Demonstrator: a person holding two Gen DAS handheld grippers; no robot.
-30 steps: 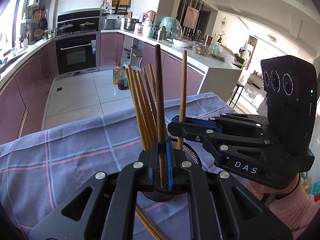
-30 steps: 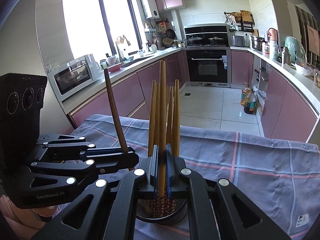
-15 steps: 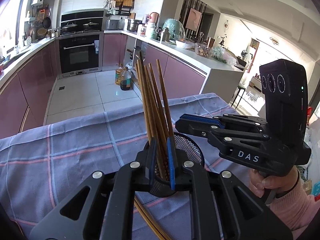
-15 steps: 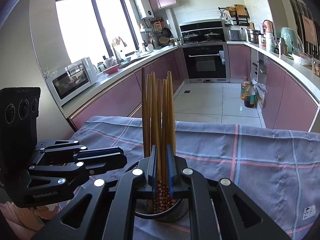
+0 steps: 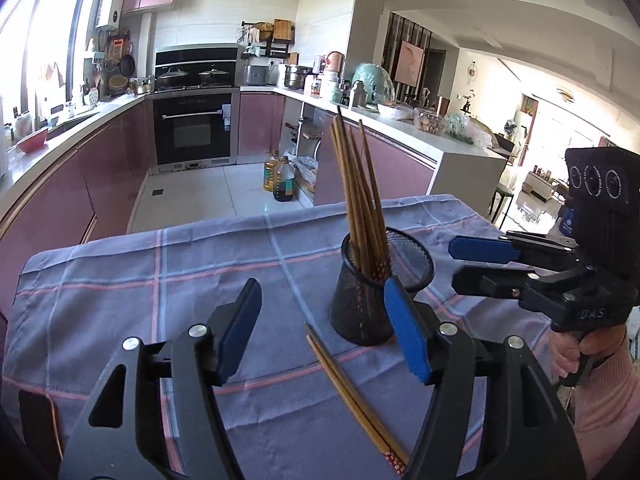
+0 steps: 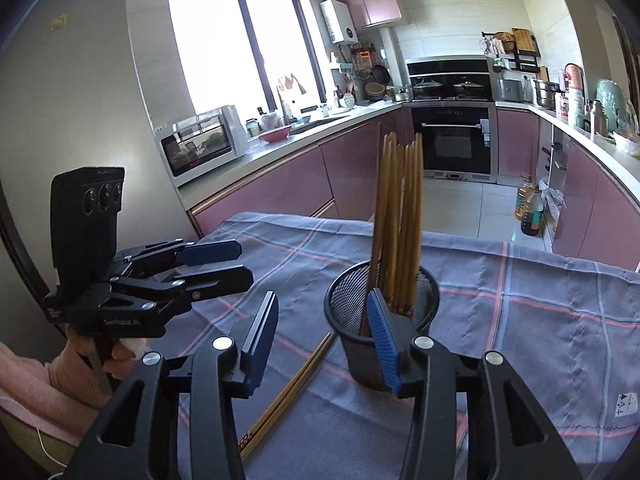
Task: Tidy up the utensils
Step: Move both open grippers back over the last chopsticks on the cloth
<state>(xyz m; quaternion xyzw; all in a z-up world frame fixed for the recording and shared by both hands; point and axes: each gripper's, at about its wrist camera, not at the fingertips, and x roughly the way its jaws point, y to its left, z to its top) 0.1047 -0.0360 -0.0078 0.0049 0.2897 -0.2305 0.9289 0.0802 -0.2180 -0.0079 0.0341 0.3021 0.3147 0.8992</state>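
1. Now the loose chopsticks [image 5: 354, 396] are what the coming move turns on: a pair lies flat on the checked cloth [image 5: 120, 300] of the counter, just beside the foot of the black mesh holder [image 5: 364, 300].
2. Seen from the left wrist, their long axis runs diagonally from beside the holder's base toward the camera and rightward, passing between the blue pads of the left tongs [image 5: 324, 332] and ending near the right finger.
3. Seen from the right wrist, the same pair [image 6: 288, 392] slants down to the left, below and left of the right tongs [image 6: 324, 340], partly hidden by its left finger.
4. I judge the left hand the nearer, since the pair already sits within its span, though a grip would need the tongs lowered.
5. The left tongs stand wide open and hold nothing.
6. The right tongs are parted too, less widely, and empty; their right pad shows against the holder's rim, but I cannot tell whether it touches.
7. The standing chopsticks [image 5: 360, 196] rest upright in the holder, leaning slightly left in the left wrist view.
8. Earlier, each tongs was clamped on a chopstick above the holder; both jaws have just been opening, and both sticks now stand free in the bundle.
9. Both tongs have also drawn back, so the holder sits clear ahead of them.
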